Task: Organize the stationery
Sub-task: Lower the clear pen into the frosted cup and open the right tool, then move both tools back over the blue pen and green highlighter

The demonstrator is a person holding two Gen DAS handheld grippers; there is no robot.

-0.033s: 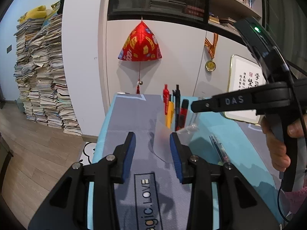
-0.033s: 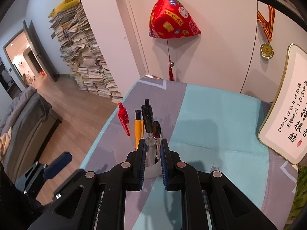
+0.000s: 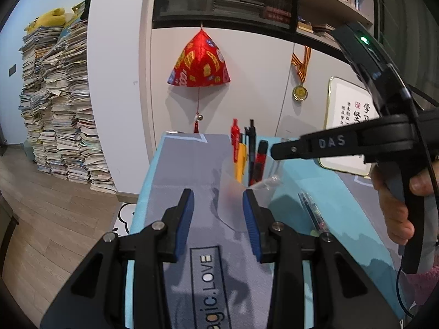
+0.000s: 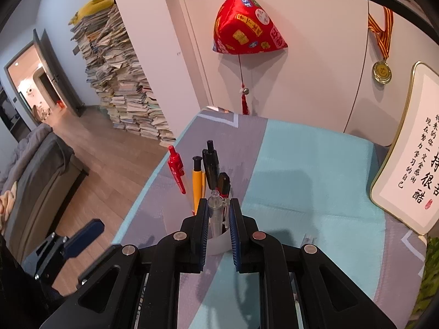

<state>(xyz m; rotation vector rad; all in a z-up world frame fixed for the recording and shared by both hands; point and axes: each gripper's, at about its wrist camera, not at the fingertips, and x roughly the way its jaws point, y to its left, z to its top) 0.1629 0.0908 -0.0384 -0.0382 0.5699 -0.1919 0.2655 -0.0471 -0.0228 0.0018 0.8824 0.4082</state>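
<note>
Left-wrist view: left tool (image 3: 218,213), fingers spread and empty, hovers low over the tabletop (image 3: 192,170) just short of the translucent pen cup (image 3: 233,205). Standing in the cup, from left to right: red pen (image 3: 235,142), yellow pen (image 3: 241,161), black pen (image 3: 252,150), red-and-black pen (image 3: 259,161). One more pen (image 3: 314,212) lies loose on the tabletop to the right. Right-wrist view: right tool (image 4: 218,224) pinches a clear pen (image 4: 215,213) upright over the cup's mouth. Judged progress: four pens stowed, a fifth at the point of insertion, at least one left to collect.
</note>
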